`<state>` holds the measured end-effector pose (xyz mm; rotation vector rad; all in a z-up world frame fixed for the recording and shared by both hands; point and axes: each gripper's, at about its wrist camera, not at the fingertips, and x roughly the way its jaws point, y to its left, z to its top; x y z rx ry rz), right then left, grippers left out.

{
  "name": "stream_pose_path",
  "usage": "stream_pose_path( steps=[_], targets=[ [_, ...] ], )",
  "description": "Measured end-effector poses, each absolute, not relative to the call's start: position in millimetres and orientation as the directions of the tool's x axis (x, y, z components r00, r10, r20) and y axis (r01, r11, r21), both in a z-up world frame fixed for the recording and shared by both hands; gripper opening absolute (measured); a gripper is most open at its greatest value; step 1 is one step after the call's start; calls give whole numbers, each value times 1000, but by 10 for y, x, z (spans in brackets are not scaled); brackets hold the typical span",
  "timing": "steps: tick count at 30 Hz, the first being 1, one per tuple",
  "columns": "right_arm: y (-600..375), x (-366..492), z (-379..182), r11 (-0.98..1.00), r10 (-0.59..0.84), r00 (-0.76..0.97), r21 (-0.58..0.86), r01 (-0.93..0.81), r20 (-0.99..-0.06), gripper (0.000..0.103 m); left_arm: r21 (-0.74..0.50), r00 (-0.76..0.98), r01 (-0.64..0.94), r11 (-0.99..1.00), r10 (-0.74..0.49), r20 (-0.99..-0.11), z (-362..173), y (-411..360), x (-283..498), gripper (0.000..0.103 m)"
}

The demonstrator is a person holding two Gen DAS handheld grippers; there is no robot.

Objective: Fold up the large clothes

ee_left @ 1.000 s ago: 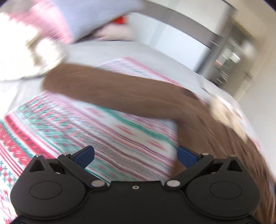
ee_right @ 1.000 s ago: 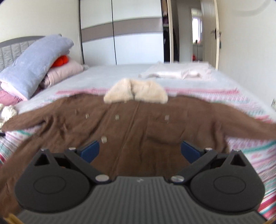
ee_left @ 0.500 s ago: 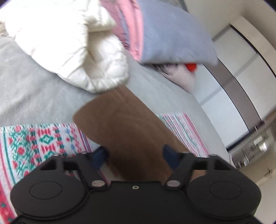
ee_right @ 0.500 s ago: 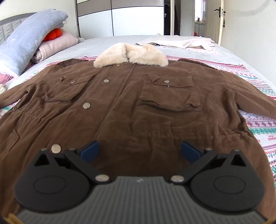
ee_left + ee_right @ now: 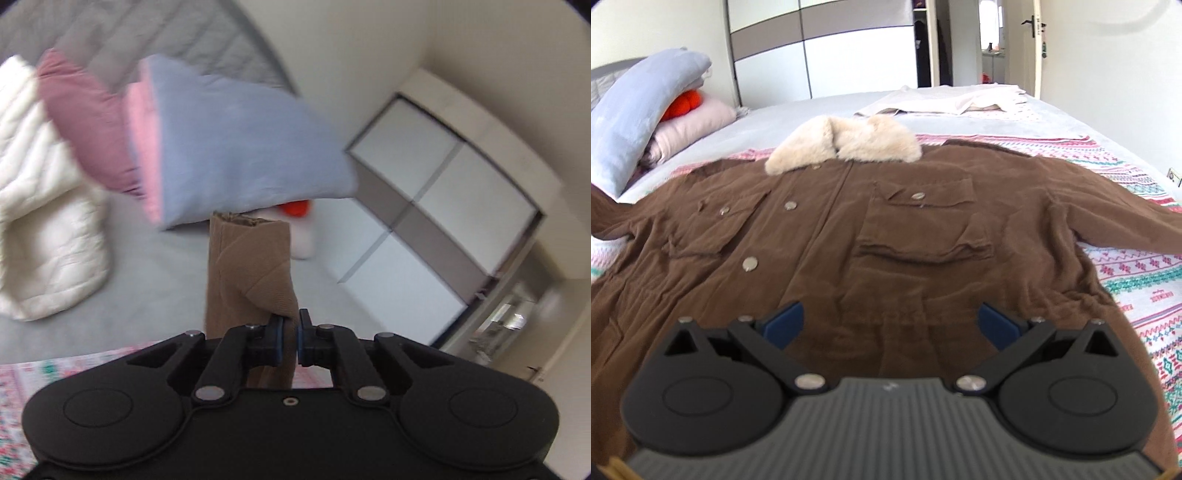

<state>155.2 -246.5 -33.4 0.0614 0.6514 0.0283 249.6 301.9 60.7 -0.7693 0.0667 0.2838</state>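
A large brown coat (image 5: 849,236) with a cream fur collar (image 5: 846,142) lies front up and spread out on a patterned blanket (image 5: 1137,266) on the bed. My right gripper (image 5: 890,323) is open and empty, low over the coat's lower front. My left gripper (image 5: 290,334) is shut on the coat's brown sleeve (image 5: 247,269), which stands up from the jaws with its cuff end on top. In the right wrist view that sleeve (image 5: 605,218) runs off the left edge.
A blue pillow (image 5: 236,147), pink pillows (image 5: 88,122) and a white quilted duvet (image 5: 40,229) pile up at the headboard. An orange toy (image 5: 683,103) sits under the blue pillow. A pale folded garment (image 5: 945,101) lies at the bed's far side. A wardrobe (image 5: 424,206) stands behind.
My left gripper closed on the sleeve and lifted it, tilting up toward the pillows. My right gripper moved slightly back from the coat and stayed open.
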Motion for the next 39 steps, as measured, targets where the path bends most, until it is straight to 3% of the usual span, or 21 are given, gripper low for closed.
stream_pose_path(
  steps=[6, 13, 20, 24, 26, 27, 29, 31, 35, 38, 39],
  targets=[
    [-2599, 1514, -240, 994, 32, 823, 103, 32, -567, 102, -691, 1000, -21, 723, 4, -25, 1116, 2181, 2678, 7],
    [-2738, 1504, -185, 987, 22, 839, 145, 67, -544, 102, -652, 971, 166, 740, -238, -22, 1206, 1015, 2948, 7],
    [-2868, 1492, -141, 979, 0, 855, 175, 105, -518, 102, -603, 876, 261, 754, -448, -181, 597, -57, 3082, 8],
    [-2945, 1523, -138, 973, -15, 854, 190, 133, -520, 103, -566, 708, 307, 765, -581, -402, 84, -470, 3214, 14],
    [-2985, 1545, -153, 970, -18, 850, 197, 143, -527, 103, -524, 653, 316, 791, -582, -485, -66, -562, 3208, 36],
    [-3001, 1553, -160, 968, -20, 848, 200, 148, -530, 103, -511, 647, 334, 792, -587, -486, -90, -570, 3167, 43],
    [-3030, 1569, -174, 966, -21, 844, 206, 155, -536, 103, -485, 669, 375, 790, -593, -449, -45, -496, 3077, 72],
    [-3051, 1584, -184, 963, -14, 841, 219, 157, -541, 103, -468, 690, 403, 786, -597, -409, 40, -319, 3007, 82],
    [-3092, 1624, -198, 945, 40, 834, 293, 147, -550, 103, -432, 732, 386, 815, -556, -394, 188, 74, 3043, 84],
    [-3103, 1691, -208, 913, 127, 836, 393, 111, -533, 103, -339, 821, 278, 899, -406, -403, 192, 494, 3188, 80],
    [-3098, 1709, -211, 897, 157, 838, 431, 100, -523, 102, -305, 842, 235, 923, -350, -410, 160, 615, 3233, 74]
  ],
)
